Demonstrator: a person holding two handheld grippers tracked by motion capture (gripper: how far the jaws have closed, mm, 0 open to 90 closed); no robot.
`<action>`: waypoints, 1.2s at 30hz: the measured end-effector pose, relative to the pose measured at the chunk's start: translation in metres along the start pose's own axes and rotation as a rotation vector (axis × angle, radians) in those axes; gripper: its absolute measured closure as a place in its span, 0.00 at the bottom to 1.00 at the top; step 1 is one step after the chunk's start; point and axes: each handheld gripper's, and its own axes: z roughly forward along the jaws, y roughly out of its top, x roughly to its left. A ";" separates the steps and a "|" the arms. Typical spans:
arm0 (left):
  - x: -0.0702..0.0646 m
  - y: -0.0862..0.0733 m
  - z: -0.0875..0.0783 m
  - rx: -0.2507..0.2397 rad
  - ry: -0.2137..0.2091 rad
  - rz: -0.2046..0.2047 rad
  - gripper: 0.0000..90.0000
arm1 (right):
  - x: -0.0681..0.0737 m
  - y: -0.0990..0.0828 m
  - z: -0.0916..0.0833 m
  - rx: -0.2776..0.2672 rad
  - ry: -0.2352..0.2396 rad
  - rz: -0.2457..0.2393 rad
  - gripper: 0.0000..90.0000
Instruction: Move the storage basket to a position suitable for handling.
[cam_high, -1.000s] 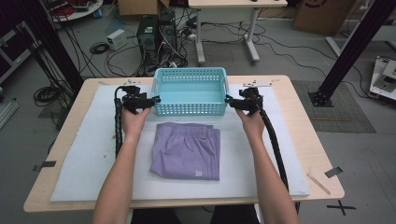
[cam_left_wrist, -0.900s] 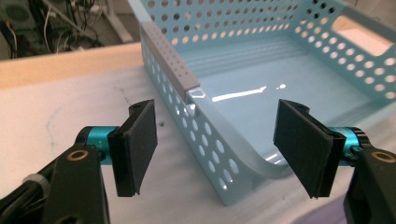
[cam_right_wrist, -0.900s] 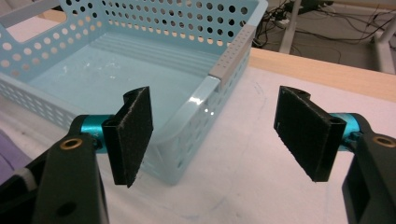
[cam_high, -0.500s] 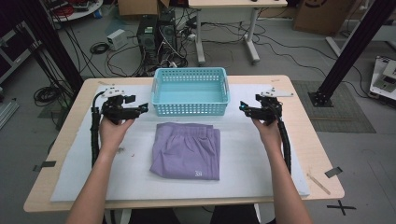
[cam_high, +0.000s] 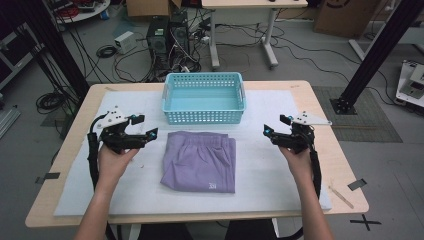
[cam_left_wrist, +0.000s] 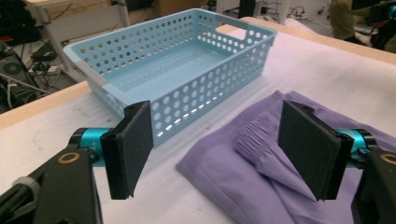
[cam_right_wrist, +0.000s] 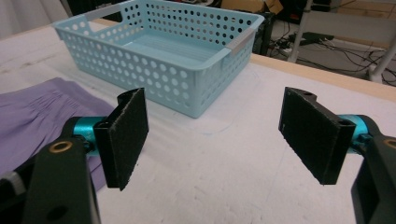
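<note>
You are drawing both hands farther apart; left gripper (cam_high: 142, 134) and right gripper (cam_high: 274, 133), wide open and empty, are flanking the folded purple shorts (cam_high: 200, 160) at frame centre, left nearer.

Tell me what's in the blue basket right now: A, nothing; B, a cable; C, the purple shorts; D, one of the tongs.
A: the basket shows a bare floor in all three views, while the folded purple shorts lie on the mat in front of it and both tongs, left and right, are held open out to either side of the shorts.
</note>
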 end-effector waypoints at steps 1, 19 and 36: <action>-0.002 -0.001 -0.001 -0.003 -0.008 0.004 0.30 | 0.002 -0.001 -0.003 -0.004 0.005 -0.002 0.27; -0.032 -0.044 -0.026 -0.083 -0.031 -0.035 0.30 | 0.013 -0.034 -0.036 -0.057 0.021 0.034 0.25; -0.039 -0.054 -0.026 -0.045 -0.049 -0.039 0.29 | 0.015 -0.042 -0.048 -0.064 0.053 0.024 0.25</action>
